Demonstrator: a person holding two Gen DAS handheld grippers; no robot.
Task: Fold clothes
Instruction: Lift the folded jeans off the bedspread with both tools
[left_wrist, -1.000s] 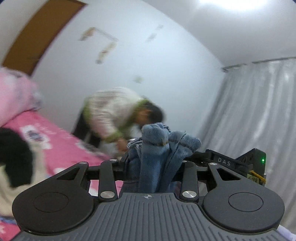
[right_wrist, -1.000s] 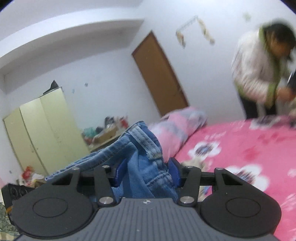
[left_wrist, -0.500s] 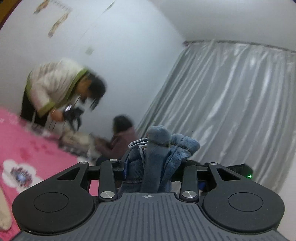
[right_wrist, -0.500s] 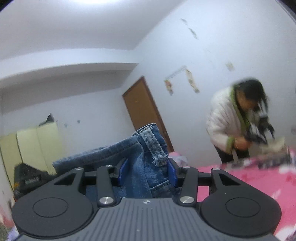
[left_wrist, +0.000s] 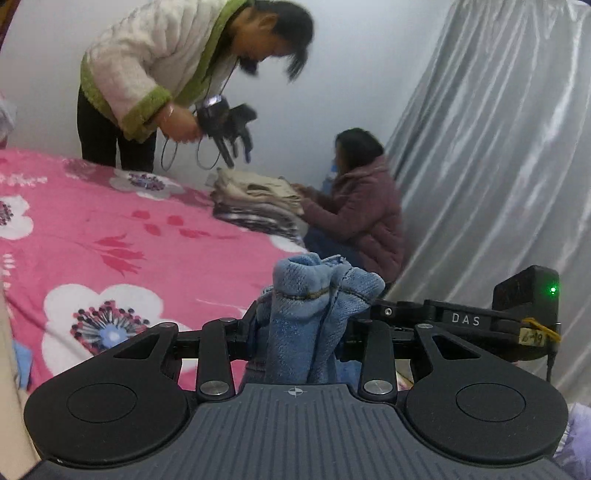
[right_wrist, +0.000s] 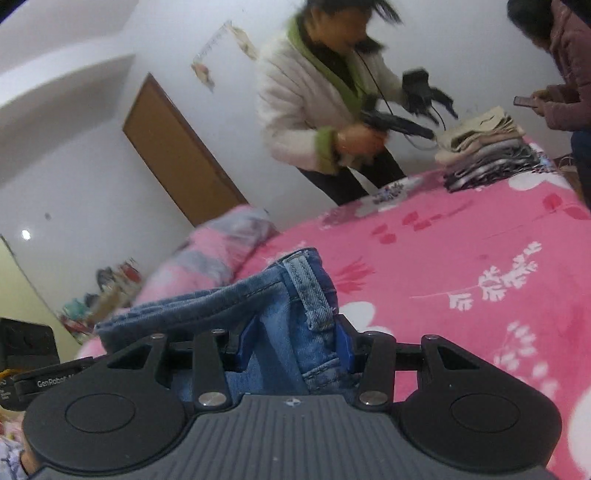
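A pair of blue jeans hangs between my two grippers above a pink flowered bed. My left gripper is shut on a bunched, fleece-lined part of the jeans that pokes up between its fingers. In the right wrist view, my right gripper is shut on the jeans' waistband at a belt loop, and the denim stretches away to the left. The other gripper's body shows at the right of the left wrist view.
A person in a white and green jacket bends over the bed's far side holding grippers. Another person in a purple coat sits by a stack of folded clothes. Grey curtain at right, brown door, pink pillow.
Both grippers have swung and tilted down, bringing the bed and the two people closer into view. The jeans stay clamped in both grippers.
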